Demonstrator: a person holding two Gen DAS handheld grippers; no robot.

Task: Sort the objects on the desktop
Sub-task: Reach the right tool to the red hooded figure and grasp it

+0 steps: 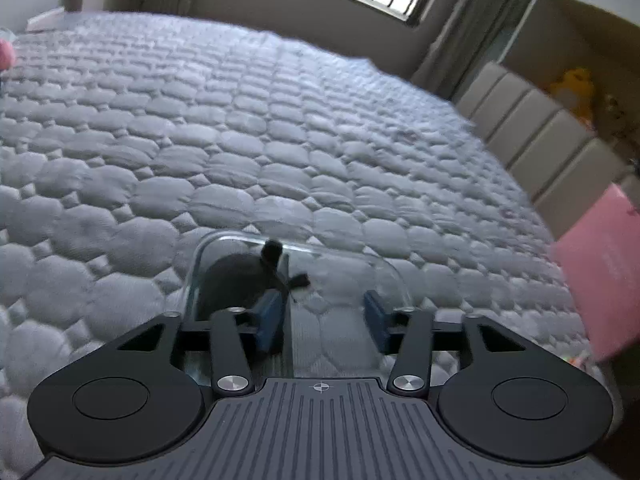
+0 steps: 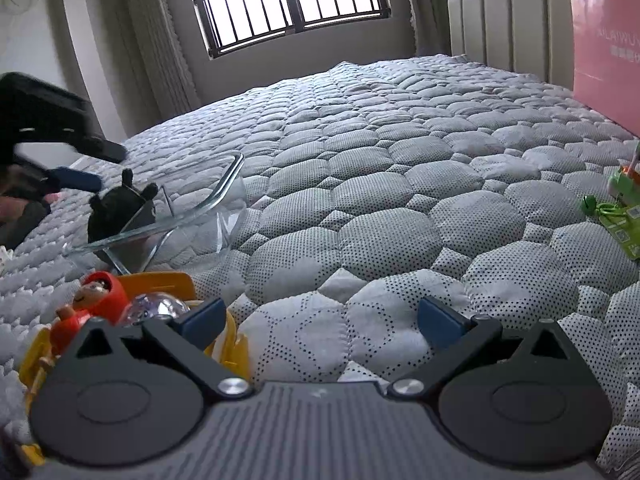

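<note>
A clear glass dish lies on the quilted grey bed, and a black plush toy sits inside it. My left gripper hovers right over the dish, jaws open and empty. In the right wrist view the dish and the black toy are at the left, with the left gripper's blue finger above them. My right gripper is open and empty, low over the bed. A yellow tray at its left holds a red wooden doll and a clear glittery ball.
A pink box stands at the right by the padded headboard; it also shows in the left wrist view. Green toy packaging lies on the bed at the right. A window and curtains are behind the bed.
</note>
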